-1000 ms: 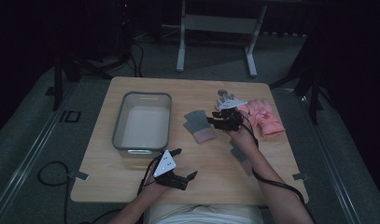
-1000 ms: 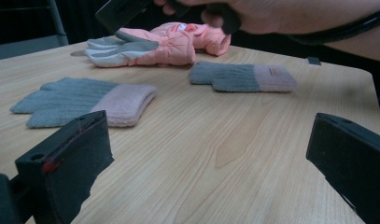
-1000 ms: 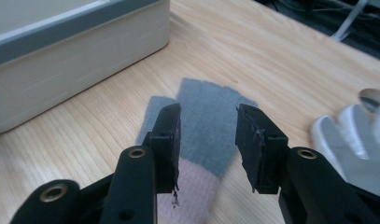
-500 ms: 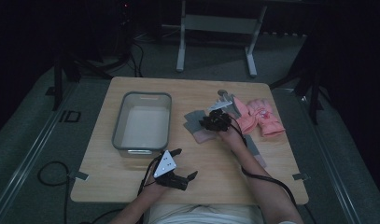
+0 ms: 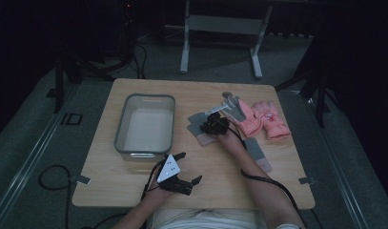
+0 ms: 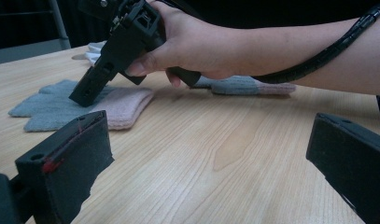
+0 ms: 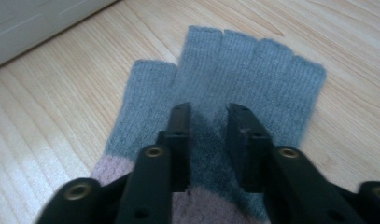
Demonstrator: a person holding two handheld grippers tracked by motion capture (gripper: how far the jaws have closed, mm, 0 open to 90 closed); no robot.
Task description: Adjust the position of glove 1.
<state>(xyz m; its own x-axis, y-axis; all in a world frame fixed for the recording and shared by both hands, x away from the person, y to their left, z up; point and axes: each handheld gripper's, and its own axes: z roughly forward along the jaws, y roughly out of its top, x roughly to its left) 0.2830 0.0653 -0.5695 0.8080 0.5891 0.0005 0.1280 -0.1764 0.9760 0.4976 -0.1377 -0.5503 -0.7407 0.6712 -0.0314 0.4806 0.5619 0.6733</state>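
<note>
Since the earlier frame the right gripper (image 5: pixel 211 125) has come down from beside the pink gloves (image 5: pixel 264 118) onto the grey fingerless glove (image 7: pixel 234 88), which lies flat just right of the metal tray (image 5: pixel 145 121). Its jaws have been closing and now stand narrow, straddling the knit. The left gripper (image 5: pixel 184 168) rests wide open and empty below the tray. The pads could skid over the flat knit and catch nothing, or drag the glove.

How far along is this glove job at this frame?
Nothing looks done: the tray holds no glove. In hand: the right gripper has its jaws closing over the grey glove, flat on the table. Left: lifting it, plus the second grey glove and pink gloves. The left gripper waits open.
</note>
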